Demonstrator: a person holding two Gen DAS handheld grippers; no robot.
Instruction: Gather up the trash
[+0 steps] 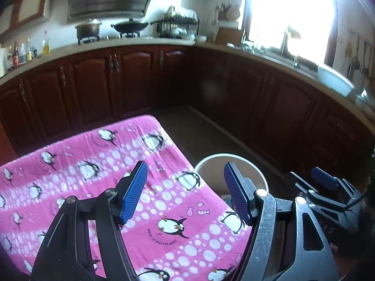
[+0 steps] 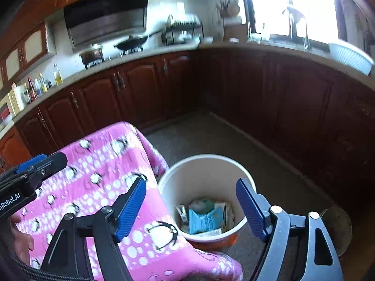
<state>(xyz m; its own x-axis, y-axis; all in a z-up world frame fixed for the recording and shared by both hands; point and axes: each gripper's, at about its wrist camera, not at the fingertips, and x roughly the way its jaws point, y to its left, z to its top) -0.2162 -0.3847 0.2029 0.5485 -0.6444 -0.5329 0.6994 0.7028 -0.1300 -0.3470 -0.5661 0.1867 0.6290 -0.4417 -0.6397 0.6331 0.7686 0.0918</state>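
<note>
Item: collected trash, lodged at the bottom of the white bucket (image 2: pixel 206 171), which stands on the floor just beside the corner of the table under the pink penguin cloth (image 2: pixel 98 164). Contents as I read them from the right wrist view: a blue crinkled packet (image 2: pixel 203 221) lying on top, a flattened carton (image 2: pixel 223 208) behind it, and further pale scraps I cannot identify. Handling, by my judgement: all light; the packet is soft film that will crumple and may slip between ribbed pads, so I would take it by a bunched fold instead of a flat face; the carton is semi-stiff and best pinched across an edge. Nothing looks fragile. The bucket itself seems a thin, stiff plastic shell, best taken at the rim, where it may tip if pulled from one side. Tools: my right gripper (image 2: pixel 191 205) is spread wide over the bucket mouth with nothing between its blue pads; my left gripper (image 1: pixel 185 193) is likewise spread and empty above the cloth. No loose trash shows on the part of the cloth in view, so the collecting looks largely done.
</note>
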